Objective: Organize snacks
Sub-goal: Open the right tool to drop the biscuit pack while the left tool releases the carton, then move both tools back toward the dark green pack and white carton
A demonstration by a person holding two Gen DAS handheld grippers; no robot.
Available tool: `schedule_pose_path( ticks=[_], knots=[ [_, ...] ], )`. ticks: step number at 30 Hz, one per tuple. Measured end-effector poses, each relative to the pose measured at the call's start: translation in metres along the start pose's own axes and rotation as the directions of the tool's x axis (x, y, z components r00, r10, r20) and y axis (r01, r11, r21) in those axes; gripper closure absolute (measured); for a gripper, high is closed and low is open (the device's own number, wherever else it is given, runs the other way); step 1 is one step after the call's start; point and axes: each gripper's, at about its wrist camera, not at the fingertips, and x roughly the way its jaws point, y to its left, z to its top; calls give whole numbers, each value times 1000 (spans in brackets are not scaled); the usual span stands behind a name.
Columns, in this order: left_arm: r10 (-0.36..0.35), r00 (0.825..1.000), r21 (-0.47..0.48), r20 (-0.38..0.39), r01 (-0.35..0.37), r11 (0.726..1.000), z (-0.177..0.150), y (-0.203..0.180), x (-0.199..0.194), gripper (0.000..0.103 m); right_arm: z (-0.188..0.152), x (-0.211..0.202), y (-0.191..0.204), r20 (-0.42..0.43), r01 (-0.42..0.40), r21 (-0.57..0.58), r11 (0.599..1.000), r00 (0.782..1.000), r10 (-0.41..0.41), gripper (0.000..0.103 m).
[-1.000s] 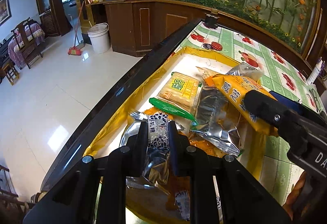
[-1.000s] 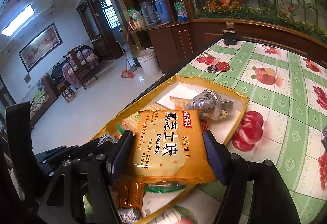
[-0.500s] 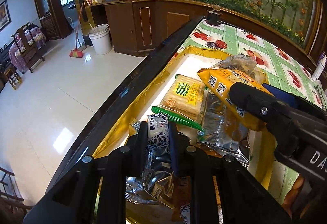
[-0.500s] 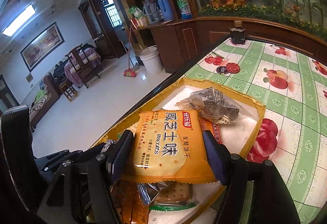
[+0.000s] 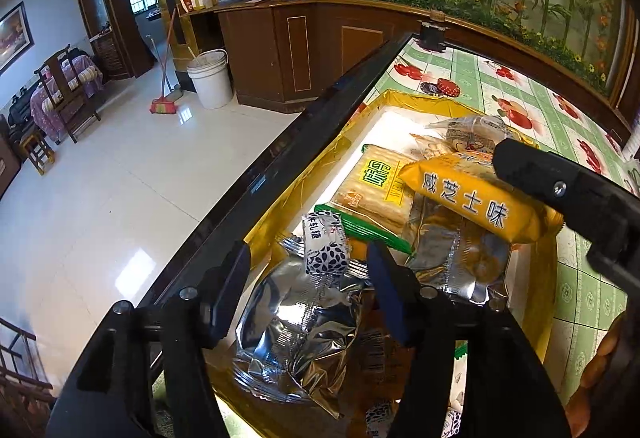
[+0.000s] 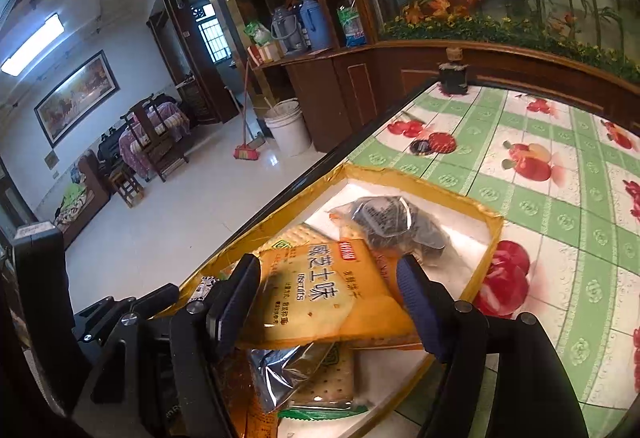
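The left gripper (image 5: 308, 270) is opening up right now, its jaws having just been spreading, and the small nougat candy (image 5: 325, 248) in its white, black-speckled wrapper is sitting loose between them, no pad pressing on it. It is resting on top of a crinkled silver foil pouch (image 5: 296, 334), likely just let go so it lands inside the tray (image 5: 296, 190) rather than on the desk (image 6: 540, 198). That tray is a shallow rectangle with yellow taped walls and a white floor, lying along the desk's near long edge, right by the dark border strip.

Moving further in, the right gripper (image 6: 328, 290) is carrying the orange biscuit pack (image 6: 320, 294), a flat, glossy square pillow. The pack is tilting in the jaws, one pad pressing its left edge; the other pad looks close to its right edge, though I cannot be sure it is touching. It is hovering over the middle of the tray, probably on its way down onto the pile.

Beneath it, a green-trimmed cracker pack (image 5: 376, 190) is lying flat, its ridged biscuits showing through clear film. Toward the tray's far end, a clear bag of dark snacks (image 6: 392, 222) is slumping, lumpy and wrinkled. Beyond, the desk's green-checked, fruit-printed oilcloth is running off to the far edge.
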Motion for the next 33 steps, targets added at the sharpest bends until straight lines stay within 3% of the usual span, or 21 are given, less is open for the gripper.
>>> schedule_pose_path(
  ticks=[10,12,14,23,33],
  knots=[
    [20,995,12,96,-22,1000,-1,-7,-31,42,-4,-34,-16,37,11,39,999,999,-12,23],
    [21,993,13,113,-22,1000,-2,-9,-39,32,-6,-42,-20,43,22,40,999,999,-23,21],
    [25,990,18,136,-28,999,-2,-11,-46,28,-9,-50,-23,51,25,46,999,998,-28,21],
    [14,984,53,179,-23,998,0,-30,-69,29,-21,-84,-42,77,56,72,996,995,-61,21],
    [-16,977,104,212,-7,995,-1,-59,-88,29,-40,-123,-89,101,109,160,981,987,-126,19]
  ],
)
